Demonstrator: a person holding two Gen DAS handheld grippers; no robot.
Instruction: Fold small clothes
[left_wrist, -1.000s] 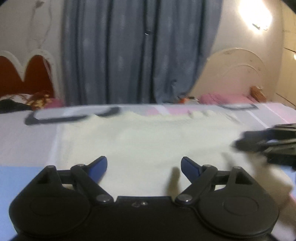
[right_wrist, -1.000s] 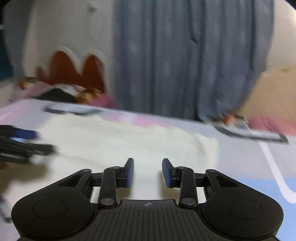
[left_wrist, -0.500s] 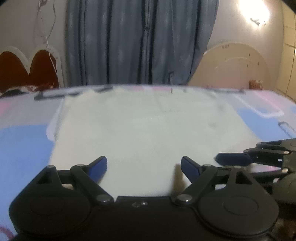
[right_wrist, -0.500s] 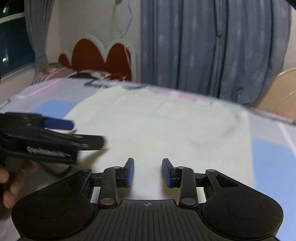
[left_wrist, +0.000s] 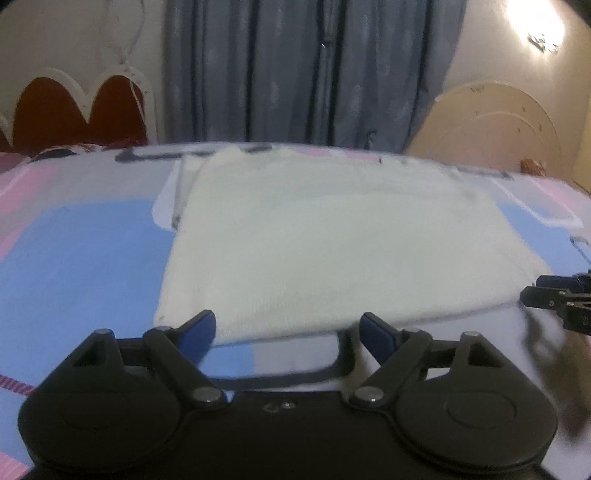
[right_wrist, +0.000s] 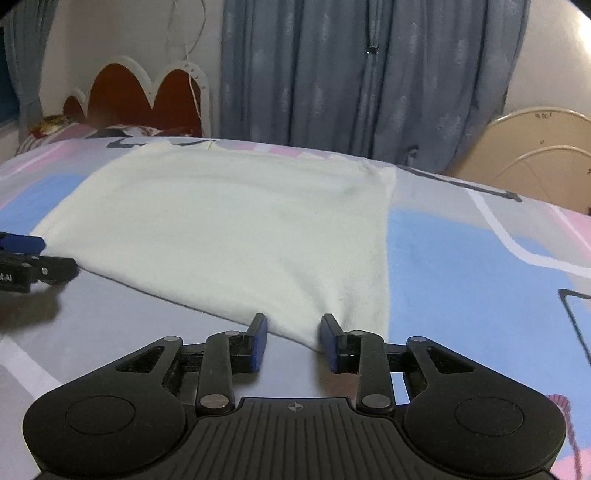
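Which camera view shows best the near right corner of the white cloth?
The right wrist view: the white cloth ends in that corner just ahead of the open right gripper. The left wrist view shows it blurred near the picture's right edge.

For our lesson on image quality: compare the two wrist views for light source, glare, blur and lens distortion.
Left wrist view: a wall lamp flares at top right; the cream garment is soft and the right gripper smeared. Right wrist view: no lamp visible, sharper garment edges, left gripper slightly blurred. Both: fisheye bows the bedsheet, corners dark.
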